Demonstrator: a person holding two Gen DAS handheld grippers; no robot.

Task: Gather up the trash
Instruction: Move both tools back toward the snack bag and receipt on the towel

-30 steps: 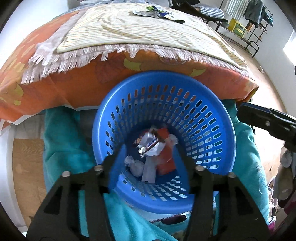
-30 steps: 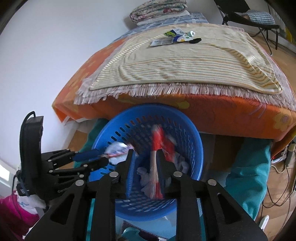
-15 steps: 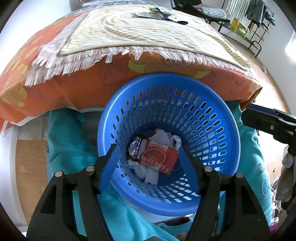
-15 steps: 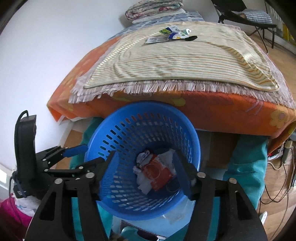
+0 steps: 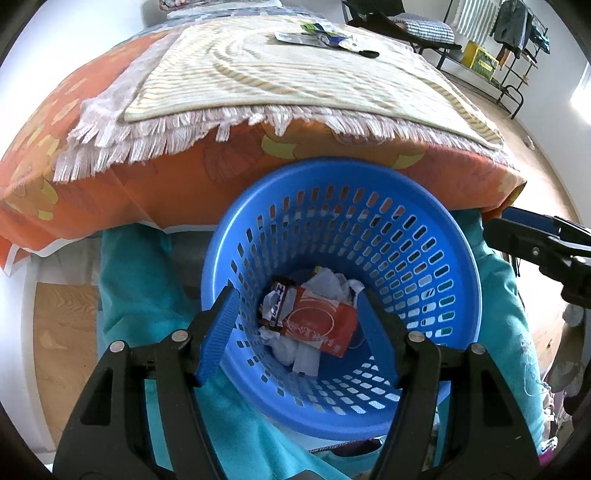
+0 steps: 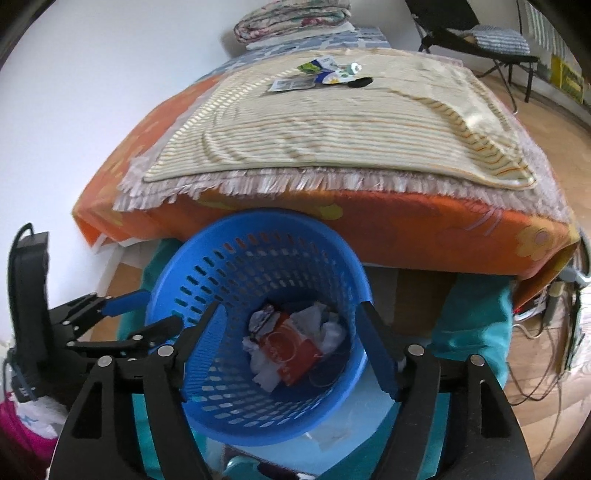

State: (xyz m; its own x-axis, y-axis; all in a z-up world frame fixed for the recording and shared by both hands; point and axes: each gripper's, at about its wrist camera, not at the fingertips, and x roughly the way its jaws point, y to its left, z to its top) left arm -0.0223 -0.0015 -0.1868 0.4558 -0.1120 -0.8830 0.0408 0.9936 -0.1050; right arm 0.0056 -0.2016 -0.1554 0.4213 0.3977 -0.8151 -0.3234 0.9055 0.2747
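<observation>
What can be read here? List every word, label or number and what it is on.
Red wrapper in the blue basket: white lettering, too blurred to read.
Dark snack wrapper beside it: white letters, not legible.
Packets on the bed: print too small.
Yellow box in the background: blurred.

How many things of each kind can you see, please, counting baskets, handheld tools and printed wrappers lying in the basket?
blue perforated plastic basket: 1
Black handheld tools with blue pads: 2, the left tool open and empty, the right tool with jaws opening and nothing between them
Printed wrappers in the basket: 2, a red packet and a dark-and-white snack wrapper
Total: 5
</observation>
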